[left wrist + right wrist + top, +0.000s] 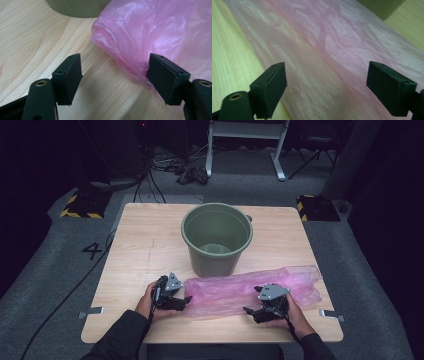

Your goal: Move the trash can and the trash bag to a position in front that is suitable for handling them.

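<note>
A long crumpled pink plastic bag (250, 287) lies flat across the front of the wooden table (140, 245), just in front of an empty green bucket (212, 262). My left gripper (183, 296) sits at the bag's left end. In the left gripper view the left gripper (115, 75) is open, with the bag (150, 32) bulging in between the jaws and brushing the right-hand jaw. My right gripper (255, 308) hovers over the bag's near edge toward its right half. In the right gripper view the right gripper (327, 85) stands wide open above the bag (324, 50), not pinching it.
The bucket's base shows at the top of the left gripper view (75, 7) and in the top right corner of the right gripper view (382, 7). Metal brackets (91, 311) stick out at the table's front corners. Cables and yellow-black striped feet (80, 205) lie on the floor beyond.
</note>
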{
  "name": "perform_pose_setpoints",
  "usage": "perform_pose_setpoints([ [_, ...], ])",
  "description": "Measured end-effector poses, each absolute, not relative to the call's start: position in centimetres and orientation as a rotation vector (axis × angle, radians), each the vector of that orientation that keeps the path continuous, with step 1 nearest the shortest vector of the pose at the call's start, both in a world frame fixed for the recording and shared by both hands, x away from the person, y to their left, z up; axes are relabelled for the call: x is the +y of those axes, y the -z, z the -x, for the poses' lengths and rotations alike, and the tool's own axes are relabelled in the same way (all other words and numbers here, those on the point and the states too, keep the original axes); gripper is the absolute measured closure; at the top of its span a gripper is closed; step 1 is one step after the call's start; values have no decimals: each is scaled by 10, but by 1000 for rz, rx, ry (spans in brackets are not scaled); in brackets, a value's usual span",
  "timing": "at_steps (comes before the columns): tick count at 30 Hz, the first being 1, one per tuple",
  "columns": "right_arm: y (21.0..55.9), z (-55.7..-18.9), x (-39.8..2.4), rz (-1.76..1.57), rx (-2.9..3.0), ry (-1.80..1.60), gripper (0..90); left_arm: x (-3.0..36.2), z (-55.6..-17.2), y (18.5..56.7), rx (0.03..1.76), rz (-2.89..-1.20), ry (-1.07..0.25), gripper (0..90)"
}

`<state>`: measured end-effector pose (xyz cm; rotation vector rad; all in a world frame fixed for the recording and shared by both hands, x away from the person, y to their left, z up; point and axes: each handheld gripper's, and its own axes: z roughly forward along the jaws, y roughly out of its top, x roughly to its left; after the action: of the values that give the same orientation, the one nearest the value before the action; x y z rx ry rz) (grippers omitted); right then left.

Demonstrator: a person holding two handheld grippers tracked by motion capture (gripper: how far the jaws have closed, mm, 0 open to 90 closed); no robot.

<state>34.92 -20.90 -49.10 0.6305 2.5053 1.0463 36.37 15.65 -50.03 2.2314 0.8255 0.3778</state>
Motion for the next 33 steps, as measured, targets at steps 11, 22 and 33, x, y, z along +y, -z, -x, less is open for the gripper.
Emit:
perform_pose_setpoints([
  [11,500,-377,-208,-765,2558,-1051,151,162,-373,502,840,-2212,-356,257],
  [22,494,-368,-215,-675,2687,-1012,159,161,-372,502,844,-2212,-366,259],
  [33,493,-336,-208,-554,2682,-987,144,162,-372,502,850,-2210,-363,258],
])
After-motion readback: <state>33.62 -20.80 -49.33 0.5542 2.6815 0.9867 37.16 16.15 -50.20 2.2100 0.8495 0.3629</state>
